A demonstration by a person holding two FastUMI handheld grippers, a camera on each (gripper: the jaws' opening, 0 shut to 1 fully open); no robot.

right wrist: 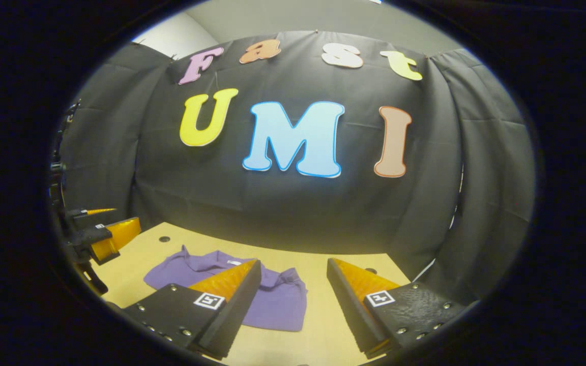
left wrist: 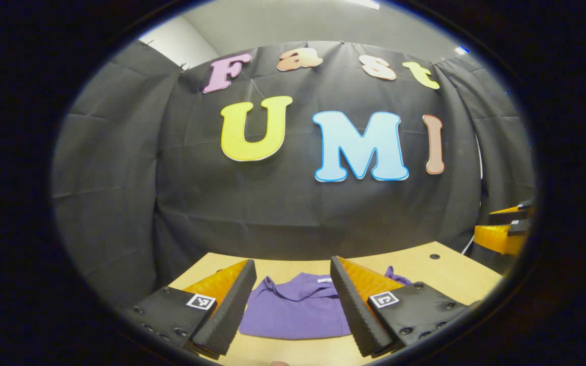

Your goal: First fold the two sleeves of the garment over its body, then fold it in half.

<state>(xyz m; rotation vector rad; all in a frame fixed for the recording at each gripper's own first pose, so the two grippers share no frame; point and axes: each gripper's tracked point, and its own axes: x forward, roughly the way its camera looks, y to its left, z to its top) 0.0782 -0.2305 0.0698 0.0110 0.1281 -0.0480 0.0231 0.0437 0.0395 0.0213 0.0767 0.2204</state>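
Observation:
A purple garment [left wrist: 298, 305] lies on the wooden table [left wrist: 425, 269], collar and a small white label toward the far wall. In the left gripper view my left gripper [left wrist: 293, 262] hovers above the near part of the garment, open, with the cloth showing between its fingers. My right gripper [left wrist: 506, 229] shows at the far right edge, off the table's side. In the right gripper view the right gripper [right wrist: 294, 263] is open over bare table [right wrist: 318, 310], with the garment [right wrist: 272, 297] to its left and partly hidden by one finger. The left gripper [right wrist: 105, 234] hangs at the left edge.
The black cloth wall closes the back and both sides of the booth just behind the table. Small round holes [left wrist: 434, 256] [right wrist: 164, 238] sit in the tabletop near its far corners. Bare wood surrounds the garment.

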